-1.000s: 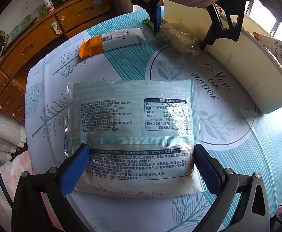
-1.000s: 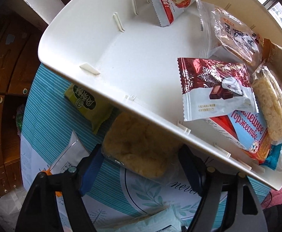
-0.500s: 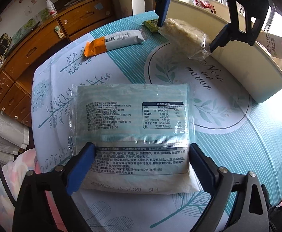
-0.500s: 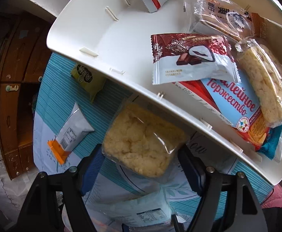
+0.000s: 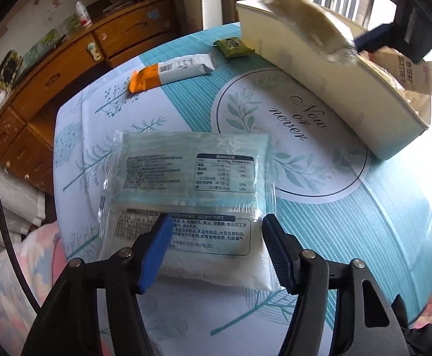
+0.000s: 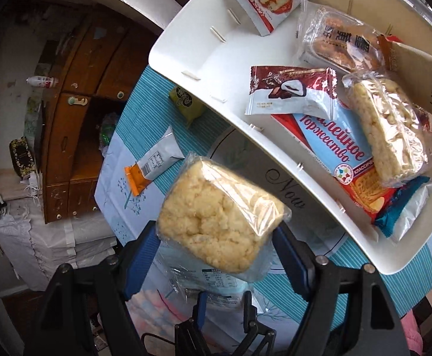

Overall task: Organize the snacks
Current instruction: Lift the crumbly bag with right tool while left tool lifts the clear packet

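My right gripper [image 6: 216, 247] is shut on a clear-wrapped yellow crumbly cake [image 6: 218, 216] and holds it in the air beside the white tray [image 6: 186, 56]; the cake also shows high over the tray in the left wrist view [image 5: 307, 34]. My left gripper [image 5: 214, 247] is closed on the near end of a large pale blue-and-clear bread packet [image 5: 189, 178] lying label-up on the table. An orange-and-white bar [image 5: 171, 72] and a small green packet [image 5: 233, 47] lie on the table near the tray.
The tray holds several snacks: a red-and-white packet [image 6: 263, 0], a brown chocolate packet [image 6: 290, 92], a rice cake bar [image 6: 390, 124], a red-blue biscuit pack [image 6: 343, 160]. A wooden dresser [image 5: 52, 71] stands behind the round table [image 5: 364, 222].
My right gripper has lifted the yellow cake off the table and up level with the tray. My left gripper's jaws have closed in on the bread packet's near end.
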`<state>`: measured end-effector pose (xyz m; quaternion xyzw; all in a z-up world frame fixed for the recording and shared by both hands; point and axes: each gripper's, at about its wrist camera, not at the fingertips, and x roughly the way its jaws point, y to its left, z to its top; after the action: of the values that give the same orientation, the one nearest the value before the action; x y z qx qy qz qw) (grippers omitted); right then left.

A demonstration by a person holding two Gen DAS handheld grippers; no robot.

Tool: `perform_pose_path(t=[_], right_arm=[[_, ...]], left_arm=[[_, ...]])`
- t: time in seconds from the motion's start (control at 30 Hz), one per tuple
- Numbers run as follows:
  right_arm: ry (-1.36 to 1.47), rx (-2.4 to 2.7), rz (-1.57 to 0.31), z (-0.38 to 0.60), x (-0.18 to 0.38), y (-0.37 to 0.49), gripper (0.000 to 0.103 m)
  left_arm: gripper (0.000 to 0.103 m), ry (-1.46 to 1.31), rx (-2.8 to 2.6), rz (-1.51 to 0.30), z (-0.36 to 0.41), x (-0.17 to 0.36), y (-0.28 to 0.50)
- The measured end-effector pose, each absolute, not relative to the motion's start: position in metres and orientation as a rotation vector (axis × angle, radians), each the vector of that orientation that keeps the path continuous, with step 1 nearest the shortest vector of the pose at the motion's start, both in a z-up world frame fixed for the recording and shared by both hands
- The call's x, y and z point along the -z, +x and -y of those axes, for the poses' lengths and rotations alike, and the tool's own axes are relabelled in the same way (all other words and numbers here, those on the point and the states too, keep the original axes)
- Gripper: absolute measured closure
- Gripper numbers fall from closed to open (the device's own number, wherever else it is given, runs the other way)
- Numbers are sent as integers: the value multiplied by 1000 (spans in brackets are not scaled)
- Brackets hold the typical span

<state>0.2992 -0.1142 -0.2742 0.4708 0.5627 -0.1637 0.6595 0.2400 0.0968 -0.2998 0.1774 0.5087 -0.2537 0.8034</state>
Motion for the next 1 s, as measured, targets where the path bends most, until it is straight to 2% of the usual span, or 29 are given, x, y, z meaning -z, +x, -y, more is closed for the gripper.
perform_pose_path(t=[0.07, 0.1, 0.17, 0.23, 0.3, 0.7, 1.0], right_arm=[[1061, 356, -1242, 121, 267, 288, 26], [1057, 361, -1230, 121, 267, 287, 26], [1075, 336, -1204, 126, 268, 279, 26], [1094, 313, -1200, 130, 268, 270, 26], [1105, 286, -1198, 131, 268, 263, 26], [1035, 129, -1115, 141, 234, 238, 25], [969, 182, -987, 171, 211, 220, 25]], left_arm=[[34, 357, 524, -1090, -102, 294, 242], [23, 341, 515, -1092, -106, 290, 245], [15, 293, 515, -1110, -115, 284, 254], [14, 226, 528, -1144, -125, 280, 265], [9, 153, 540, -1193, -136, 281, 278], [8, -64, 578, -1423, -159, 323, 332], [8, -142, 591, -1435, -170, 332, 349]])
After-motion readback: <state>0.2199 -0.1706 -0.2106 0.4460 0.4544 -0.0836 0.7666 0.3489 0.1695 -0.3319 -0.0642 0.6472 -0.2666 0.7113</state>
